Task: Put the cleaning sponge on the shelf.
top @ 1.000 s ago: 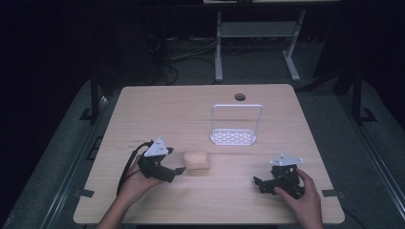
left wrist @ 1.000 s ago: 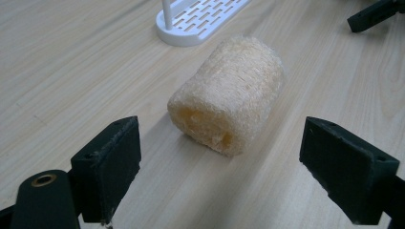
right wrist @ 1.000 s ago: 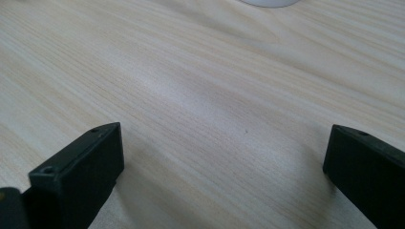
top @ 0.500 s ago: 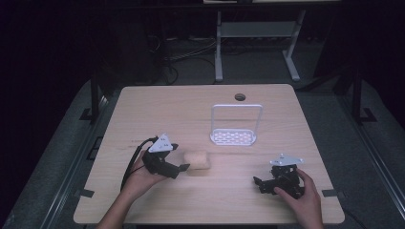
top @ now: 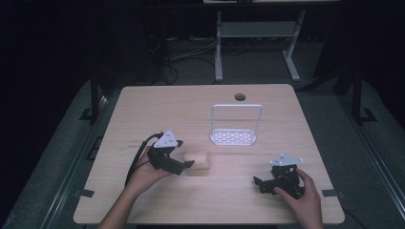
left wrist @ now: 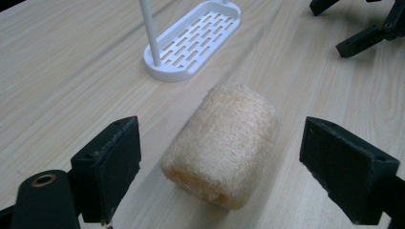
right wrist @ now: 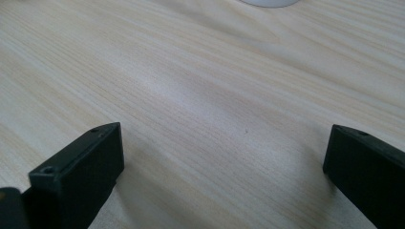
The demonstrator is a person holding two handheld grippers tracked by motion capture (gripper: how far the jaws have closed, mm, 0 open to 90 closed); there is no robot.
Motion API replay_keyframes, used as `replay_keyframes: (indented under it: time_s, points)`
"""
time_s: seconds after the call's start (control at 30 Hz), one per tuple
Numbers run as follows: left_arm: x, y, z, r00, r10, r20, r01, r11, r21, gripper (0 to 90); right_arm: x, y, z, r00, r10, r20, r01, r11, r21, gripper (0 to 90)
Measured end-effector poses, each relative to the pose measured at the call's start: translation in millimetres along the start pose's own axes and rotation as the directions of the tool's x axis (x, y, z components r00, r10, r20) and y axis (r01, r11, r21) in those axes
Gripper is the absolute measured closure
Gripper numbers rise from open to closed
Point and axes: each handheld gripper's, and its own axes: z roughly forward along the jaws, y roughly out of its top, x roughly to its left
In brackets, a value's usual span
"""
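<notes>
Left gripper (left wrist: 219, 162) has its jaws spread wide either side of one loofah roll (left wrist: 223, 143), not touching it. Right gripper (right wrist: 224, 167) is likewise spread over bare table (top: 191, 105) near the front-right edge. One white rack (top: 234, 136) stands mid-table.

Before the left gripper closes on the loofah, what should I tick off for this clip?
1. Left gripper jaws open wide: ok.
2. Loofah lies between the jaws: ok.
3. Jaws apart from the loofah on both sides: ok.
4. White rack beyond the loofah, out of the closing path: ok.
5. Right gripper open over bare table, off to the side: ok.
6. How firm the loofah is: cannot tell.
</notes>
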Motion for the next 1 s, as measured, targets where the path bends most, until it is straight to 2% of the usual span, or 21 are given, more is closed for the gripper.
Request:
replay_keyframes:
  time_s: [0.3,0.7,1.0]
  points:
    - [4.0,5.8,5.2,0.9996,0.011,0.026,-0.011,0.9999,-0.007,13.5,0.0,0.0,0.0,1.0,0.0,0.0,0.0,1.0,0.0,0.0]
    - [7.4,7.7,20.8,0.9972,0.053,0.053,-0.054,0.9983,0.021,13.5,0.1,0.0,0.1,1.0,-0.002,-0.002,0.002,1.0,-0.001,0.0]
    - [9.9,5.0,26.8,0.9949,0.053,0.086,-0.056,0.9981,0.026,13.4,0.2,0.0,0.2,1.0,-0.003,-0.004,0.003,1.0,-0.001,0.0]
